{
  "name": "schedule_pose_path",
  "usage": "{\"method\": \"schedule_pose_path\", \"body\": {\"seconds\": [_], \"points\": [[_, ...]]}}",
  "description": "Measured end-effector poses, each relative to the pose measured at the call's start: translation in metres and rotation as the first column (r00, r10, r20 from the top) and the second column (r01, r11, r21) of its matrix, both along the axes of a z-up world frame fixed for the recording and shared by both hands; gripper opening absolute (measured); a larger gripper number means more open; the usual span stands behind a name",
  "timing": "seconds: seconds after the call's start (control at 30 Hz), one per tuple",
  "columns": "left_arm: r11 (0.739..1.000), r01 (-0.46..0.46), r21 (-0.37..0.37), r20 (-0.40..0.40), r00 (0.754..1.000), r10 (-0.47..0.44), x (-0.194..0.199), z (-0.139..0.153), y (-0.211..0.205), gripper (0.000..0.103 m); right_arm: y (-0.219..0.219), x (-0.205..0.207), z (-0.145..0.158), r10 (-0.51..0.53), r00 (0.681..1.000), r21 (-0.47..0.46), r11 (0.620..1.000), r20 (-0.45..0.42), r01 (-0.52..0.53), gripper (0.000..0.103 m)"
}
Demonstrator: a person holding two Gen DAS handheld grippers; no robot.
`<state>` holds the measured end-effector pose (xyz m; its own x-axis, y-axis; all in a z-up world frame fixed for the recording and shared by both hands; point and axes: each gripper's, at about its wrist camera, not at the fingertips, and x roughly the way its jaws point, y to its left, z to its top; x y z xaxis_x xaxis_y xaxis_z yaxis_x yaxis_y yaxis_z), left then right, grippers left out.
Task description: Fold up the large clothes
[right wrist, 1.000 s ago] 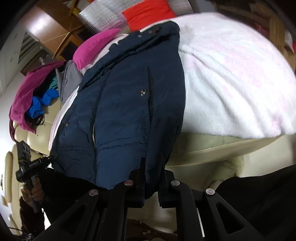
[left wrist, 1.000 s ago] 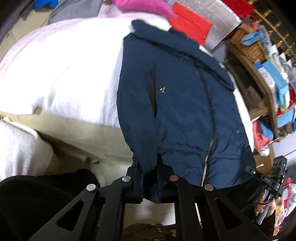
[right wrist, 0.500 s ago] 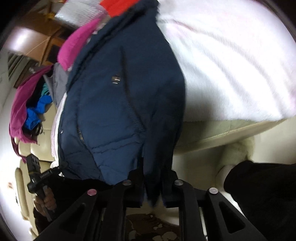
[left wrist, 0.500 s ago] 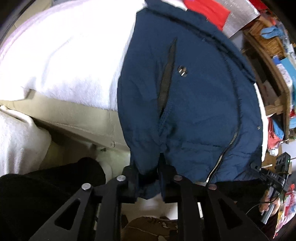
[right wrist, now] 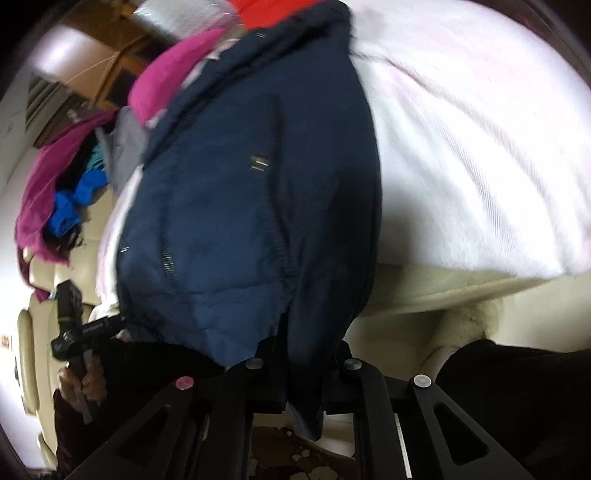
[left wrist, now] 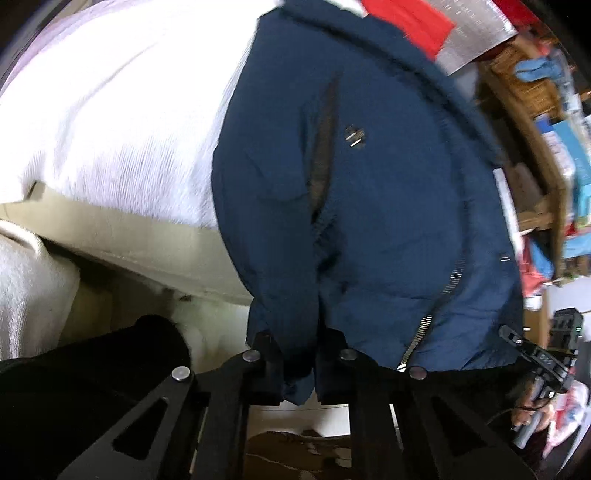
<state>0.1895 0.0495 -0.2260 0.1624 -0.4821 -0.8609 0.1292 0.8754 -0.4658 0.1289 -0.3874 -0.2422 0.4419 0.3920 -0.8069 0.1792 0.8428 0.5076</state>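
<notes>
We hold the navy jacket (left wrist: 388, 206) by its lower hem with both tools. Our left gripper (left wrist: 298, 365) has its fingers (left wrist: 267, 354) closed narrowly on a bunch of the hem at the jacket's left side panel, and dark cloth fills the gap between them. Our right gripper (right wrist: 304, 373) likewise pinches the hem at the opposite side, its fingers (right wrist: 271, 365) tight on a hanging fold of the same fabric.

The jacket lies front up on the bed, collar far from us, zipper (left wrist: 436, 306) running down toward the hem. Its hem end hangs over the near edge of the bed, where the white blanket (left wrist: 110, 122) stops and the cream mattress side (left wrist: 122, 236) shows below.

On our left, the blanket spreads wide beside the jacket's side seam. On our right, the white blanket (right wrist: 480, 166) also lies broad next to the jacket's other edge. Past the collar sit a red cloth (left wrist: 410, 22) and a silvery sheet (left wrist: 476, 33). A wooden shelf (left wrist: 532, 147) crowded with goods stands close to the bed's far side in the left view. In the right view, magenta and blue clothes (right wrist: 59, 192) are heaped near the jacket's shoulder.
</notes>
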Motion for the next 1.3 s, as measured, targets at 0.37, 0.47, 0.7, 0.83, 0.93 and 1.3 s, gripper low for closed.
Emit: {"method": "schedule_pose_path", "body": {"seconds": [0.37,0.47,0.7,0.83,0.93,1.3], "points": [[0.969,0.037,-0.246,0.205,0.979,0.015,0.049,0.137,0.028,0.012,-0.009,0.037,0.126,-0.022,0.917,0.076,0.997,0.398,-0.009,0.012],[0.964,0.018,-0.267,0.239,0.97,0.048,0.084,0.157,0.021,0.012,-0.02,0.064,0.143,-0.104,0.881,0.104,0.993,0.461,0.063,0.012],[0.934,-0.1,-0.344,0.275,0.94,0.202,0.185,0.168,0.001,0.012,-0.067,0.168,0.164,-0.273,0.812,0.178,0.961,0.515,0.21,0.012],[0.945,-0.175,-0.278,0.29,0.922,0.256,0.248,0.152,-0.022,0.012,-0.088,0.239,0.16,-0.317,0.804,0.164,0.948,0.503,0.271,0.012],[0.939,-0.204,-0.278,0.227,0.936,0.27,0.293,0.126,-0.029,0.011,-0.103,0.291,0.15,-0.346,0.81,0.169,0.938,0.474,0.302,0.012],[0.939,-0.218,-0.268,0.103,0.962,0.252,0.412,0.07,-0.052,0.016,-0.13,0.423,0.089,-0.415,0.828,0.129,0.909,0.378,0.397,0.012]]}}
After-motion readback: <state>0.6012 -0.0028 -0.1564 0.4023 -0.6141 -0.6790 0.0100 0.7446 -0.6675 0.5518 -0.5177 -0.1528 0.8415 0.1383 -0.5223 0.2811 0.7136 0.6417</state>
